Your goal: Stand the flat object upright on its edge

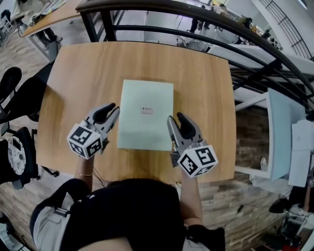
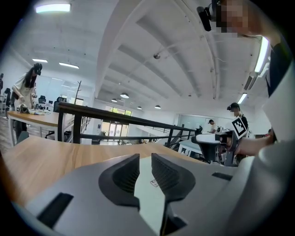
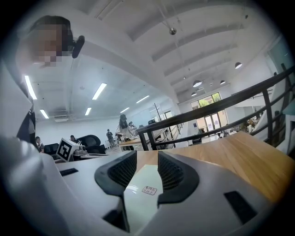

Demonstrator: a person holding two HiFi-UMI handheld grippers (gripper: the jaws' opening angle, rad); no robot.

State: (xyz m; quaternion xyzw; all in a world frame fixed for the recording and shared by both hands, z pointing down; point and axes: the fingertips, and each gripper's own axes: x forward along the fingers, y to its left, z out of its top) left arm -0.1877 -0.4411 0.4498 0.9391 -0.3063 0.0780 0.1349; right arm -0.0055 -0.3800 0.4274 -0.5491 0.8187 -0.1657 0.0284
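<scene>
Panel (image 1: 146, 115): pale green, flat at the middle of the table (image 1: 73, 78), label up. I judge it thin, stiff, light and smooth; I'd take it by the side edges. Left gripper (image 1: 114, 108): near-left corner, narrow gap, empty. Right gripper (image 1: 175, 117): near-right corner, wider gap, empty. Both almost level.

Table: a light wooden top (image 1: 68, 88) is sitting just in front of the railing.
Railing: black bars (image 2: 127, 119) are running along the table's far edge.
Chairs: black office chairs (image 1: 19, 98) are sitting off the table's left side.
Floor: brick-patterned flooring (image 1: 255, 206) is showing past the table's right side.
Person: someone (image 2: 26, 87) is standing at a far desk (image 2: 32, 117).
Lights: ceiling strips (image 2: 53, 8) are glowing overhead.
</scene>
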